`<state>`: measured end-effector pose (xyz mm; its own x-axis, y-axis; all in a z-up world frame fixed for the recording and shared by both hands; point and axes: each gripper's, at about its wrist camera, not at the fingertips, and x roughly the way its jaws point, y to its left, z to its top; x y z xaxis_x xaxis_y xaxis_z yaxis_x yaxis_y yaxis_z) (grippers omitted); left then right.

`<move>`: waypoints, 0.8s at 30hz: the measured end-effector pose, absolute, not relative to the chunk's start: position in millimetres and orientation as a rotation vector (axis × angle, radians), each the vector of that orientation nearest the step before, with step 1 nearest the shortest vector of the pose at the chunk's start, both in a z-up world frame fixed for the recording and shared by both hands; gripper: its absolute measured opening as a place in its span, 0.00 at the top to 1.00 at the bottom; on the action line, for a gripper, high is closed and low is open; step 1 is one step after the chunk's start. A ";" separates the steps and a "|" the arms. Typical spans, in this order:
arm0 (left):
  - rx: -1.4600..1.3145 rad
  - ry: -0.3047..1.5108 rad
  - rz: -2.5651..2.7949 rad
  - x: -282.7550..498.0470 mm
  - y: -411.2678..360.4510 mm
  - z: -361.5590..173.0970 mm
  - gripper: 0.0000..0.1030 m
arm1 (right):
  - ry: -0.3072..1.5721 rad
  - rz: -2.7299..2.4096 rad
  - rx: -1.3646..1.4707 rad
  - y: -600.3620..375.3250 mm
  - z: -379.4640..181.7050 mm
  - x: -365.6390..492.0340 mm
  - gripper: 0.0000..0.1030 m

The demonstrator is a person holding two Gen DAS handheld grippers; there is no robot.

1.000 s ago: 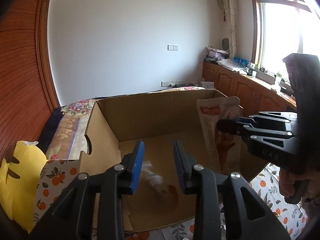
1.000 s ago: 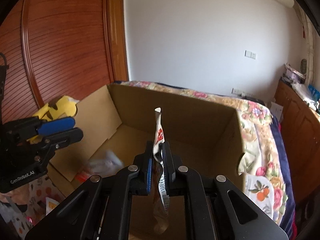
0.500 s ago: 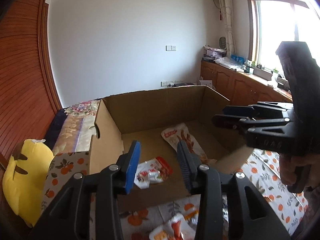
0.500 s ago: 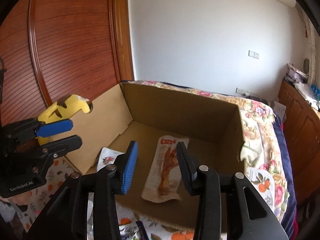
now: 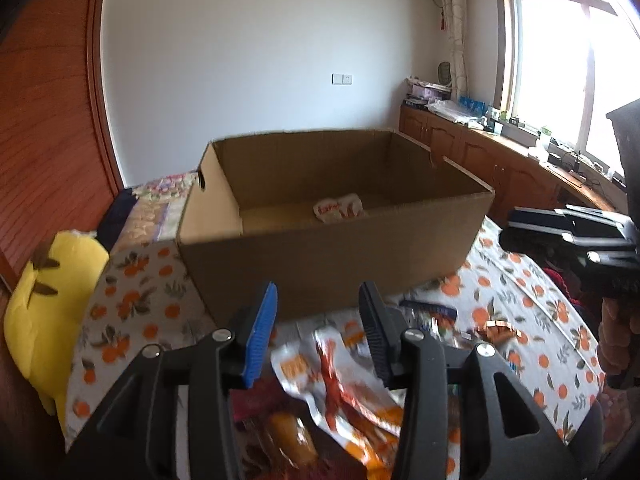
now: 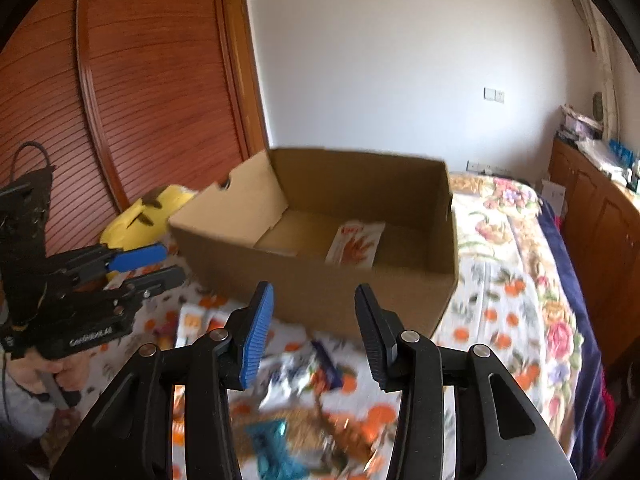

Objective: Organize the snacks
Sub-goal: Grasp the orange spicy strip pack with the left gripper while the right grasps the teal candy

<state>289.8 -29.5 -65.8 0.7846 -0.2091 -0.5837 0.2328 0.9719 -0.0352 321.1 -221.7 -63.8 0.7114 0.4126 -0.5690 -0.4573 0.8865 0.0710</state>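
Below both opening claws, blurred snack packets (image 6: 304, 376) defy reading.

black grippers (image 6: 314, 332), one blue pad, silver screws

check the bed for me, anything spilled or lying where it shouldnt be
Yes. Snack packets lie scattered loose on the orange-print cloth in front of the cardboard box, overlapping at odd angles. Only one packet shows inside the box.

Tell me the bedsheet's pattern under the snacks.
Oranges with leaves on a pale bedsheet, clearest in the left wrist view.
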 end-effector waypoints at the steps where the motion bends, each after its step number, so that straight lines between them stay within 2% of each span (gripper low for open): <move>1: 0.033 0.638 -0.236 285.7 -30.6 -72.8 0.57 | 0.620 0.482 -0.083 -221.5 -69.0 316.6 0.58; 9: 0.030 0.708 -0.229 268.0 -37.3 -107.5 0.57 | 0.717 0.490 -0.087 -221.5 -116.6 288.8 0.58; 24: 0.042 0.780 -0.214 259.7 -47.8 -133.5 0.51 | 0.800 0.515 -0.166 -208.9 -157.0 282.9 0.60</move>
